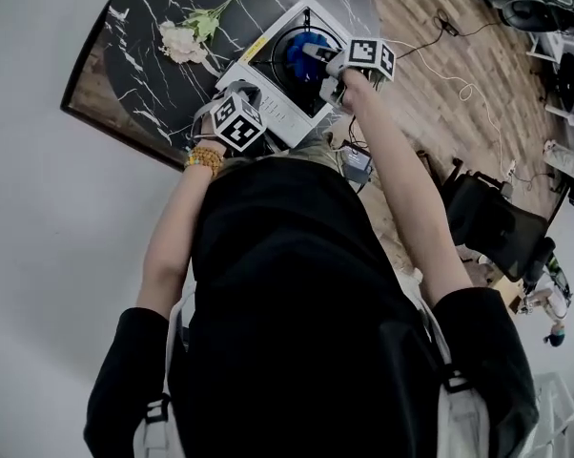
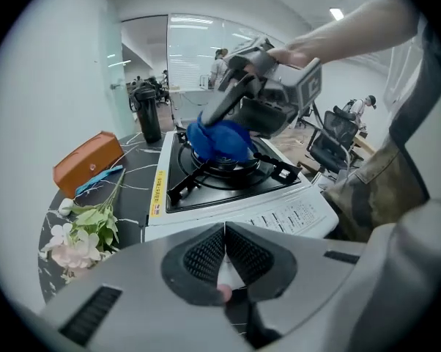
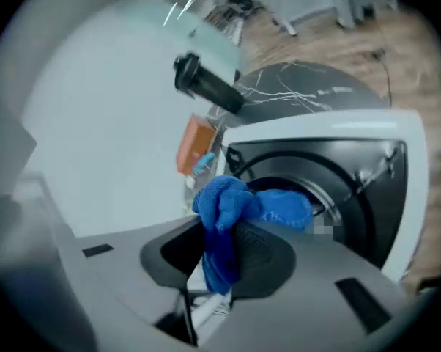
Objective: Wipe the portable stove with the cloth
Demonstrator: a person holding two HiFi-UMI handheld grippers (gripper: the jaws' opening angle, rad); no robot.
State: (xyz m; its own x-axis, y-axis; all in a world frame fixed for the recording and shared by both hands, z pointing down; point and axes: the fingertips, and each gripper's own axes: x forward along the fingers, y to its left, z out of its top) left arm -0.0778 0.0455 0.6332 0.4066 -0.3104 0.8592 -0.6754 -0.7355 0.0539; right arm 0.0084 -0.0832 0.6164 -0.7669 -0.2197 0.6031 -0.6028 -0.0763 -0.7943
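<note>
The white portable stove point(image 1: 285, 105) with a black burner grate sits on the dark marble table point(image 1: 144, 55). A blue cloth point(image 1: 304, 53) lies bunched over the burner point(image 2: 228, 169). My right gripper point(image 1: 317, 53) is shut on the blue cloth point(image 3: 228, 211), whose bulk hangs out over the stove's black top point(image 3: 330, 174). From the left gripper view the right gripper point(image 2: 231, 101) shows above the cloth point(image 2: 219, 139). My left gripper point(image 1: 232, 113) hovers at the stove's near corner; its jaws are shut with nothing between them point(image 2: 225, 251).
Pale artificial flowers point(image 1: 184, 38) lie on the table left of the stove. An orange case point(image 2: 85, 161) and a black bottle point(image 2: 149, 113) stand farther back. Cables trail over the wooden floor point(image 1: 459, 74) to the right, near a black chair point(image 1: 492, 219).
</note>
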